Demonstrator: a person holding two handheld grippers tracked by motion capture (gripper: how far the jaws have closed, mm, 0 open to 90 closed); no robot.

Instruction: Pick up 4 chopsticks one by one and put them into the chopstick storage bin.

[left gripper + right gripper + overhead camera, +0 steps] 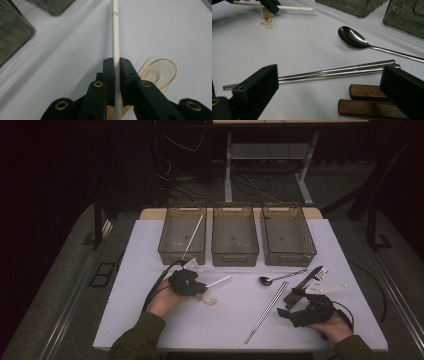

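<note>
White chopstick (115,37), amber-rimmed clear spoon (160,72), silver chopsticks (337,72), brown wooden handles (367,101).

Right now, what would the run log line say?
left gripper: shut on white chopstick | right gripper: open, over metal chopsticks | bins: one chopstick in left

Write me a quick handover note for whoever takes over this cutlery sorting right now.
Left gripper: shut on a white chopstick, near the clear gold-rimmed spoon on the table.
Right gripper: open, holding nothing, over the steel chopsticks and the two wooden handles.
Done: one white chopstick leans in the left bin.
Left: the held chopstick probably joins it; the metal spoon, steel chopsticks, wooden-handled pieces and clear spoon lie unsorted. The middle bin and right bin look empty.
</note>
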